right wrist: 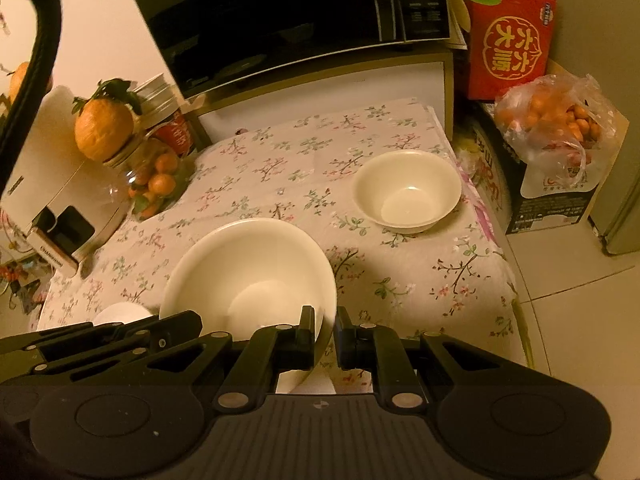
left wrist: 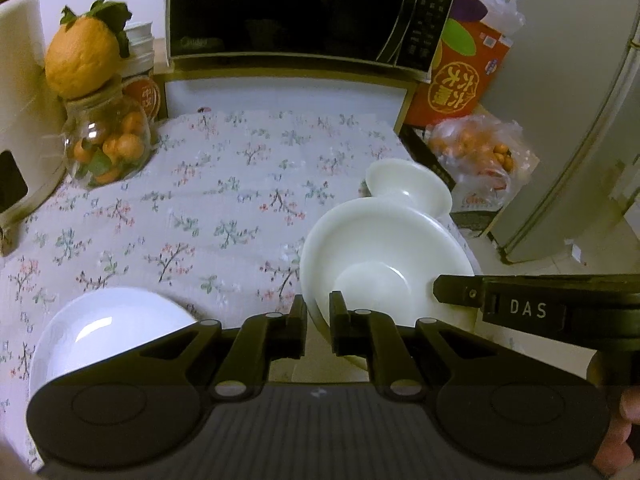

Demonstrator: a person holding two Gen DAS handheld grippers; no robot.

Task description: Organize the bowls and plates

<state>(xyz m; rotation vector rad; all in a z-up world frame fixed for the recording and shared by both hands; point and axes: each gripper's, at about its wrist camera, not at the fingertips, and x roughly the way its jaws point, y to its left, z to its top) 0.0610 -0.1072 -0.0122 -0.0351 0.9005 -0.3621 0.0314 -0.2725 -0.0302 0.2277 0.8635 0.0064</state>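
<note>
Both grippers are pinching the same large bowl (right wrist: 248,276): the right gripper (right wrist: 325,326) is clamping its near right rim, one finger inside the wall and one outside, while the left gripper (left wrist: 318,312) is gripping the near left rim the same way, its fingers nearly together with only the thin wall between them. The bowl is tilting, its open side leaning toward the cameras, and I judge it is being lifted off the flowered tablecloth (right wrist: 420,280), though whether its foot is touching the cloth is hidden by the fingers. The relation that matters is lying straight ahead and to the right: the small bowl (right wrist: 407,191) is sitting upright near the cloth's far right edge, apart from the large one and nearer the right gripper than the left. Both bowls are looking empty. A white plate (left wrist: 108,328) is resting near the left gripper, at the near left of the table, also empty so far as it is showing. If nesting is the aim, the small bowl probably belongs inside the large one, so the large bowl is likely being carried to a stacking spot first. Farther out, a glass jar of small oranges (left wrist: 108,148) is standing at the far left and a microwave (right wrist: 288,16) is sitting behind the table.
</note>
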